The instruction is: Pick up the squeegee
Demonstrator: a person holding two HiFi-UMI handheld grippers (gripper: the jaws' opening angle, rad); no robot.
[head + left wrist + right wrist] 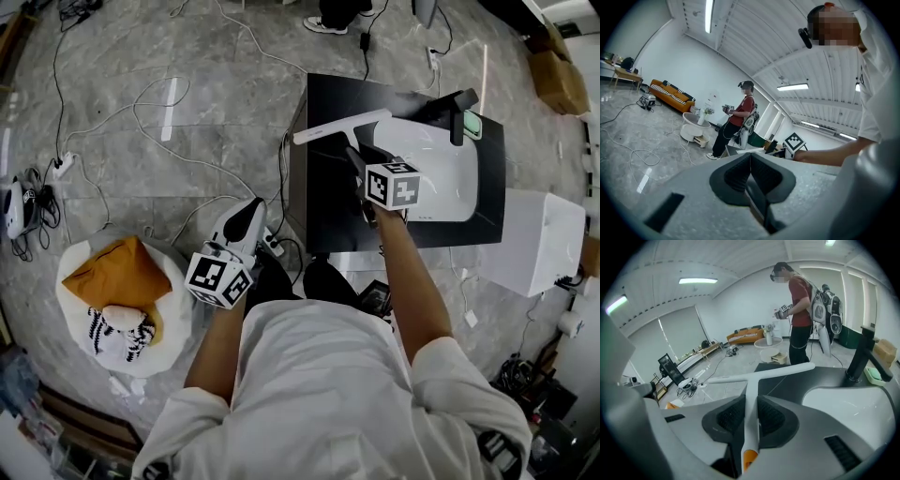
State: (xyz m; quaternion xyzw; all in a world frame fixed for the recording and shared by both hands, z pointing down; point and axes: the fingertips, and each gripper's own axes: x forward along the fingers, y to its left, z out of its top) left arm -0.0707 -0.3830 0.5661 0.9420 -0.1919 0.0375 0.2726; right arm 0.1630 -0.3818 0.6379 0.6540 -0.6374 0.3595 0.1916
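The right gripper (357,156) is clamped on the squeegee (342,126). Its two dark pads press on the thin white handle, one from each side. The handle runs straight out from the jaws to a long white bar that sits across its far end, like the top of a letter T. The near end of the handle is orange and sticks out behind the pads. The squeegee is held over the left part of the black counter (328,216), just beside the white sink (441,178). It looks to be up in the air and not lying on the counter. A black tap (457,108) stands at the far side of the sink, and a small green thing (474,125) lies next to it. The left gripper (253,208) is closed with nothing in it, its pads pushed together. It hangs low on the person's left side, over the grey floor (187,103) and well apart from the counter. White cables (178,141) lie in loops on the floor. A round white table (178,281) with an orange cloth (122,272) on it stands near the left gripper. Another person in a red top (799,301) stands across the room.
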